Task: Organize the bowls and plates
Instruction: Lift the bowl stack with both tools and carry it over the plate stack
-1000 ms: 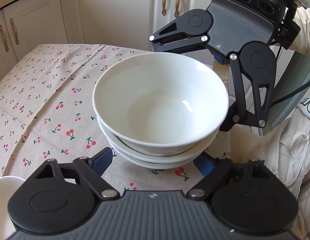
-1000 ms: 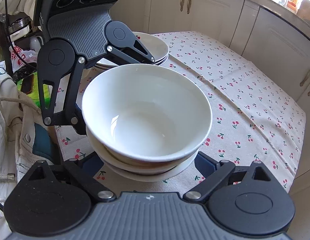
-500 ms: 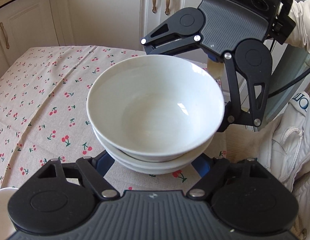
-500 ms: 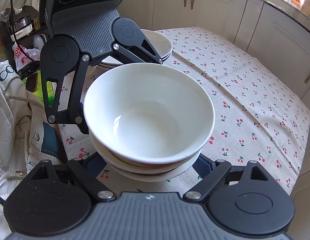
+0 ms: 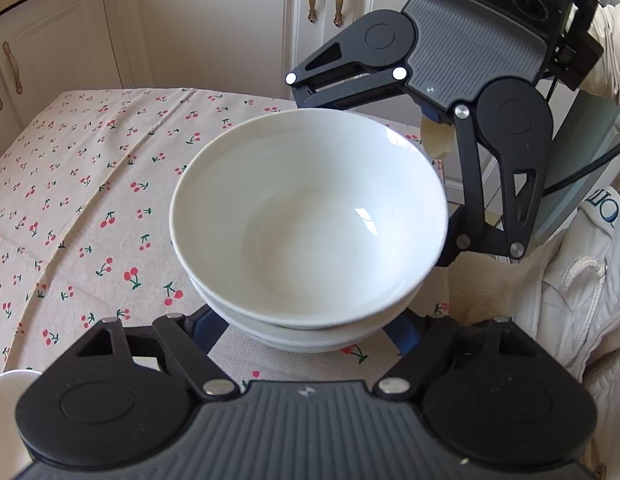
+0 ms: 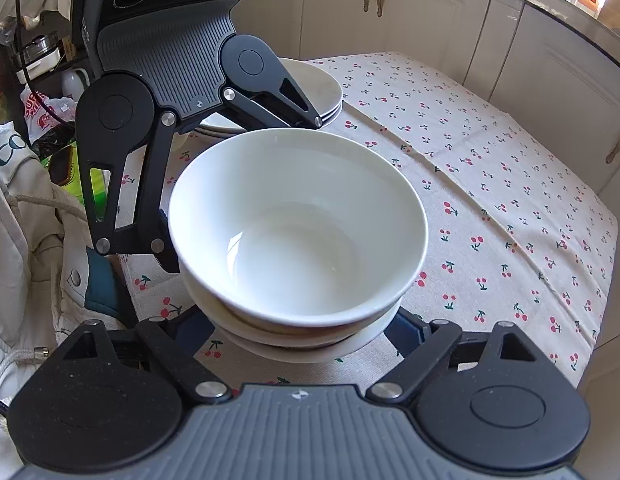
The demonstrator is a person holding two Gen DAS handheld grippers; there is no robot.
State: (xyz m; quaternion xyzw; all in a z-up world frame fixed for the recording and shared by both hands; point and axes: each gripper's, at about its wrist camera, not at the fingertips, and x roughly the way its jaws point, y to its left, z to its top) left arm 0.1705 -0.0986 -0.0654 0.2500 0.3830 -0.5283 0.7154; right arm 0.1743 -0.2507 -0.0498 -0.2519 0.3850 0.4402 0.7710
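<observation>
Glossy white glazed bowls (image 5: 310, 220), smooth and catching window glare. Under them, a matt woven cloth (image 5: 90, 200) with printed cherries (creased). Beside the bowls, the right claw (image 5: 369, 184): matt black plastic, ribbed grey housing, shiny metal rivets.

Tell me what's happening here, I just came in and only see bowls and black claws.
A person is working two handheld grippers around a stack of white ceramic bowls on the cherry-print tablecloth. The left gripper and right gripper flank the stack's base from opposite sides; the left's jaws have just been closing. A pile of white plates sits behind.
</observation>
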